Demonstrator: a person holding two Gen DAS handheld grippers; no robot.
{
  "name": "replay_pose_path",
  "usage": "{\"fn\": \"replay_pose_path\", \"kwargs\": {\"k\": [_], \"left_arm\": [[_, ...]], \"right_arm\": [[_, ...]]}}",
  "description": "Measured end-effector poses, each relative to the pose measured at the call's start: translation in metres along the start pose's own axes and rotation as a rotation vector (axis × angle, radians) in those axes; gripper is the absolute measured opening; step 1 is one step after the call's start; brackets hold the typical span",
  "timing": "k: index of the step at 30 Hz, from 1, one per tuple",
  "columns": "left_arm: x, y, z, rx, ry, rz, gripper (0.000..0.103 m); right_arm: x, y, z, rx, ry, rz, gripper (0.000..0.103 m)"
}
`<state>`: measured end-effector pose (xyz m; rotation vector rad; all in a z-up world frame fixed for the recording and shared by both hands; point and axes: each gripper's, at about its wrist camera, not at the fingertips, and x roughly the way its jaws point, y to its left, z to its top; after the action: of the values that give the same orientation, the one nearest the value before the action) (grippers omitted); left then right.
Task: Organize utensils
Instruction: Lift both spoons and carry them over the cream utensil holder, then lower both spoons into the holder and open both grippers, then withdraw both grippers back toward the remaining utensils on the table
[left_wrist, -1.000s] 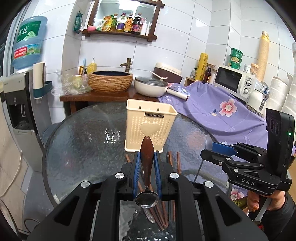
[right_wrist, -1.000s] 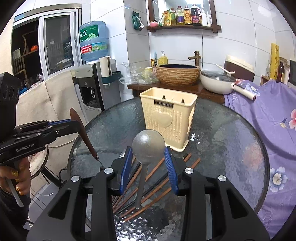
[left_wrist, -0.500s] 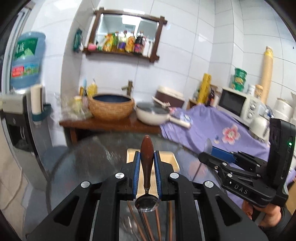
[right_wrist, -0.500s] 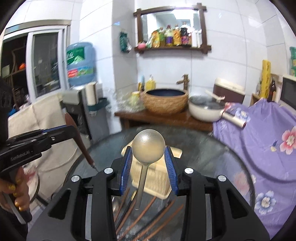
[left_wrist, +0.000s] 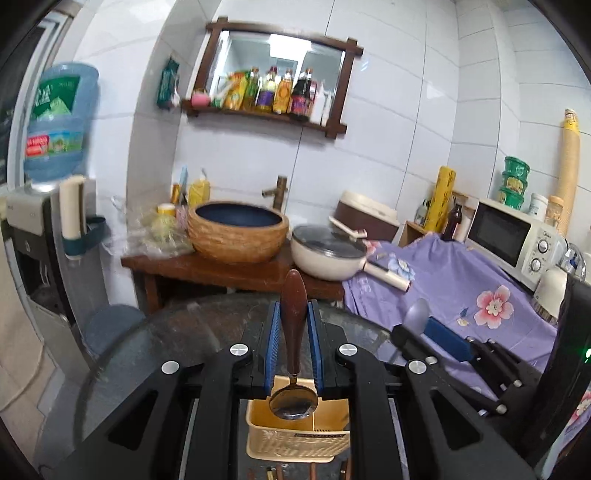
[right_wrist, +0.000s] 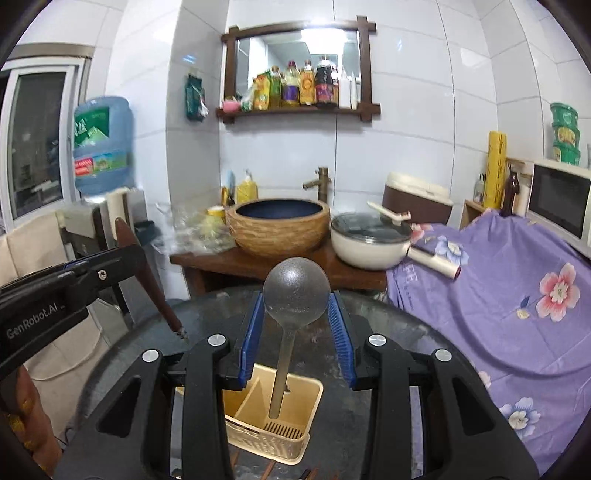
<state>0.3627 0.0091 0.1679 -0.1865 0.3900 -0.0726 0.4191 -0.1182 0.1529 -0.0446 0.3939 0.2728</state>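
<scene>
Left gripper (left_wrist: 293, 350) nearly closed, blue ribbed pads (left_wrist: 272, 347) pinching the brown wooden handle of a small spoon (left_wrist: 293, 325); handle points up and forward, shiny metal bowl hangs at the near end, over the basket (left_wrist: 295, 439). Right gripper (right_wrist: 295, 339) about a third open, blue pads (right_wrist: 338, 332) pressing both sides of the round bowl of a grey metal spoon (right_wrist: 295, 291); matte, speckled bowl sits up at the fingertips, its straight thin stem slants down toward the camera over the basket's open top. Basket is cream plastic, rectangular, perforated walls, slotted floor, divider inside; it stands on a round table (right_wrist: 402, 332) with dark textured glass. Both spoons are above the basket, not in it. Reddish-brown chopsticks (right_wrist: 271, 467) lie on the glass just in front of the basket, mostly hidden by the gripper bodies. Left gripper also shows in the right view at left edge, the wooden handle slanting down out of it, a hand (right_wrist: 31, 417) under it. Behind: woven-look basin (right_wrist: 280, 225) on a wooden stand, white lidded pan (right_wrist: 369, 240), purple floral cloth (right_wrist: 517, 295), white tiled wall.
</scene>
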Motion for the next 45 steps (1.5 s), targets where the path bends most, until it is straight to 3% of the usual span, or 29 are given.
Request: {"fn": "replay_pose_path", "kwargs": {"k": [10,25,28,31,33,36,41,45], "left_arm": [[0.037,0.009,-0.043,0.025,0.071,0.021,0.015],[0.060,0.010,-0.075,0.048,0.175,0.017,0.015],[0.060,0.013,-0.076,0.031,0.187,-0.003,0.015],[0.052,0.011,-0.075,0.044,0.171,-0.010,0.017],[0.043,0.010,-0.075,0.066,0.153,-0.009,0.025],[0.026,0.014,-0.076,0.057,0.125,-0.024,0.053],[-0.001,0.031,-0.091,0.020,0.116,-0.006,0.063],[-0.017,0.045,-0.112,-0.004,0.134,0.007,0.067]], "right_arm": [[0.037,0.001,-0.058,-0.029,0.085,0.003,0.037],[0.042,0.008,-0.085,-0.096,0.118,-0.015,0.037],[0.041,0.006,-0.086,-0.090,0.115,-0.018,0.041],[0.037,0.002,-0.087,-0.071,0.108,-0.013,0.053],[0.029,-0.003,-0.089,-0.047,0.095,-0.004,0.055],[0.015,-0.007,-0.093,-0.040,0.079,-0.011,0.056],[-0.010,-0.018,-0.112,-0.003,0.102,0.006,0.057],[-0.015,-0.025,-0.145,0.007,0.216,0.006,0.057]]}}
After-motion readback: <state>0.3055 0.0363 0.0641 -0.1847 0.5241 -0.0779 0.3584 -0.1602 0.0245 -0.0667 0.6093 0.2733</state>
